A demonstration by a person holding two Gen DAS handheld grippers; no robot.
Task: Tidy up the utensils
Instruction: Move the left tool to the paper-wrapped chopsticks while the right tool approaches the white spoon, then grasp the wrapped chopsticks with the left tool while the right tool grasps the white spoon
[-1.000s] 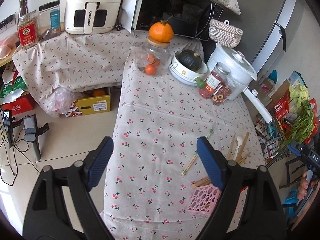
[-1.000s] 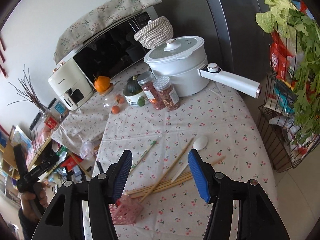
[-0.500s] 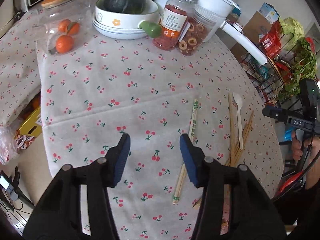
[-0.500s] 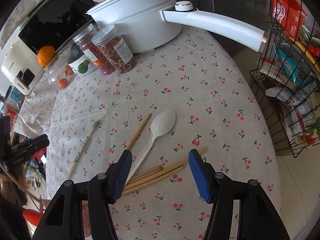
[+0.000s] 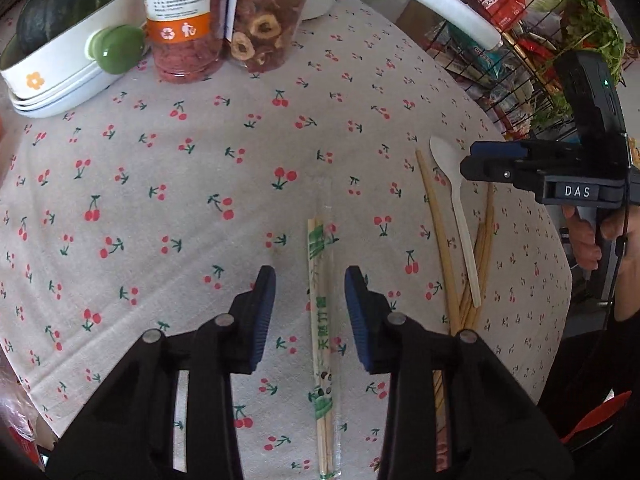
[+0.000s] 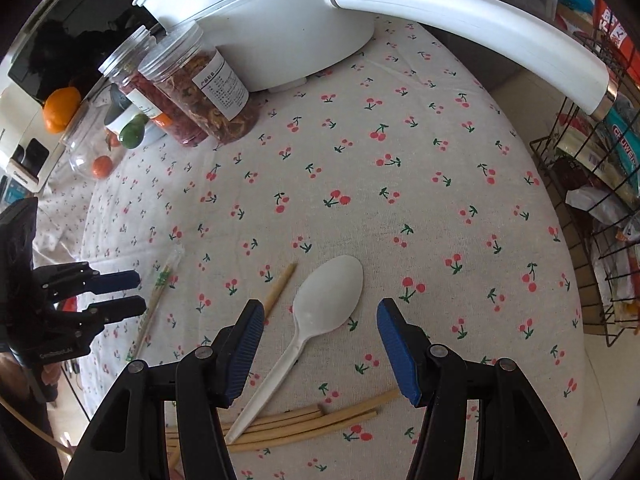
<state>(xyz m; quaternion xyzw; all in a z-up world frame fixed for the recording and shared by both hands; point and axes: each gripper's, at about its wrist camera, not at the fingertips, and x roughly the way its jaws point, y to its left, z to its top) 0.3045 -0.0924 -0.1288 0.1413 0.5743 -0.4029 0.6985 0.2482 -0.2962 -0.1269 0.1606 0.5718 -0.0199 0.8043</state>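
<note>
Two tools hang low over a desk (image 5: 160, 208) covered in a cherry-print cloth.

In the left wrist view, a white dish (image 5: 60, 76) holding a dark green squash (image 5: 60, 0) sits at 10 o'clock. Just to its right, at 11 to 12 o'clock, stand two clear jars (image 5: 224, 16), touching each other. The left tool (image 5: 310, 288) fills the 6 o'clock area, its blue-padded fingers spread apart and holding nothing. Between them on the cloth lies a pair of wrapped chopsticks (image 5: 322, 320), running from 12 to 6 o'clock in a printed green sleeve; neither finger touches it. Toward 4 o'clock lie loose bare chopsticks (image 5: 440, 240), with a white spoon (image 5: 456, 200) beside them, its bowl pointing to 12 o'clock. At 3 o'clock the right tool (image 5: 474, 160) comes in from the side, held by a hand (image 5: 588, 232).

In the right wrist view, the left tool (image 6: 132, 292) shows at 9 o'clock beside the wrapped chopsticks (image 6: 156, 300). The jars (image 6: 192, 92) stand at 11 o'clock. A white pot (image 6: 280, 32) with a long handle crosses from 12 to 2 o'clock. The right tool (image 6: 320, 316) at 6 o'clock has its fingers wide apart and empty, framing the spoon (image 6: 324, 304), which lies on the cloth untouched. The spoon's handle runs down toward 7 o'clock, crossing the bare chopsticks (image 6: 304, 424) that lie sideways. A wire rack (image 6: 600, 240) stands at 3 o'clock, off the desk.
</note>
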